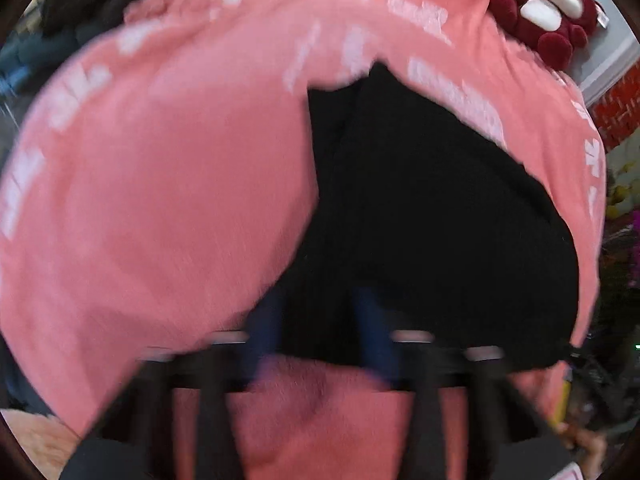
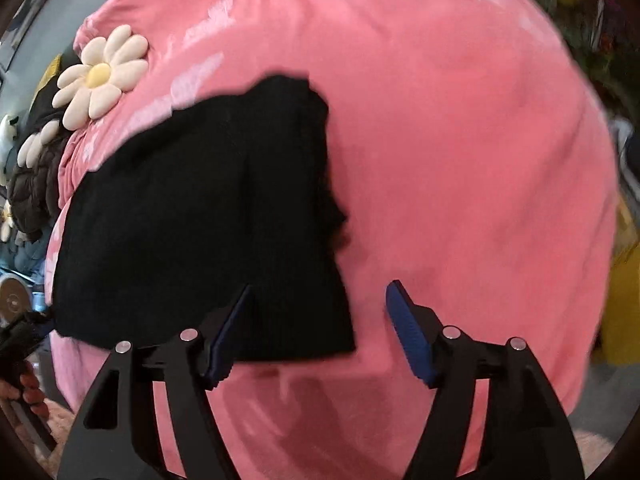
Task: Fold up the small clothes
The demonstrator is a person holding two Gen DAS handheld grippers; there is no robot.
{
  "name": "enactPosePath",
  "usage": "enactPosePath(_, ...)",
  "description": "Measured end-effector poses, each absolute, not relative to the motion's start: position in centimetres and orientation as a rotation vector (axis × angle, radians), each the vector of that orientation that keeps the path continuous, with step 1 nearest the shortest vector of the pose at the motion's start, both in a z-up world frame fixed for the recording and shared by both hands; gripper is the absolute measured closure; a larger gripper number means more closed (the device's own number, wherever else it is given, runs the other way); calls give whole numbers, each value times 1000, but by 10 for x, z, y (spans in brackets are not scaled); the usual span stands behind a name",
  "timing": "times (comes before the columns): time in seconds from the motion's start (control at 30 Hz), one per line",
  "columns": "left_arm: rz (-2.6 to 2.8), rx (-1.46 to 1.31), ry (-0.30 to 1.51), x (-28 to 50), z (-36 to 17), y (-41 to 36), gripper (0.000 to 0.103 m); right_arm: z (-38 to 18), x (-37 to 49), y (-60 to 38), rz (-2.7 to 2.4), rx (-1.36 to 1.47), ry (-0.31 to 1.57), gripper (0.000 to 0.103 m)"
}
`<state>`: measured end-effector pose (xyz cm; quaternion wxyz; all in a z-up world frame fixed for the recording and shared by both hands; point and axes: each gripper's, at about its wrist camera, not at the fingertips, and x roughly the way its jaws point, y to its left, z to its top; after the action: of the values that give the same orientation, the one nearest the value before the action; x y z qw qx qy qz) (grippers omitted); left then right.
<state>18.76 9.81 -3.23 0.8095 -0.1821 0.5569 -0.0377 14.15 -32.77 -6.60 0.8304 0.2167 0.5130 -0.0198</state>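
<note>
A black garment (image 2: pixel 200 216) lies flat on a pink blanket (image 2: pixel 460 152) printed with pale lettering, filling the left half of the right wrist view and the middle of the left wrist view.

The right gripper (image 2: pixel 320 324) hovers over the garment's near right corner with its jaws apart; the left blue pad (image 2: pixel 230 332) is over the black cloth and the right one over bare pink, nothing pinched between them.

The left gripper (image 1: pixel 320 320) is badly blurred. Its blue fingers (image 1: pixel 372 328) show against the garment's near edge, and the jaws are closed, though whether cloth is caught cannot be told.

A cream daisy cushion (image 2: pixel 100 76) sits at the blanket's far left edge, with a dark puffy jacket (image 2: pixel 34 188) beside it. A maroon plush toy (image 1: pixel 556 16) rests at the far right corner.
</note>
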Motion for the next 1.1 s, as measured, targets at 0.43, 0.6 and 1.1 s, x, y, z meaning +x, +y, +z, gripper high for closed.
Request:
enactPosePath(0.43,-64,-364,1268,148,-39,112,94,-56,133,-331,-21,326,1152,90)
enactPosePath(0.6,-65,-486,1102,138,-4,126,24,-23,118,-342,-45,355,1027,32)
enactPosePath(1.1,-140,-580,1205,171,-20,111,98,-21,154,-329,96,552,1071,97)
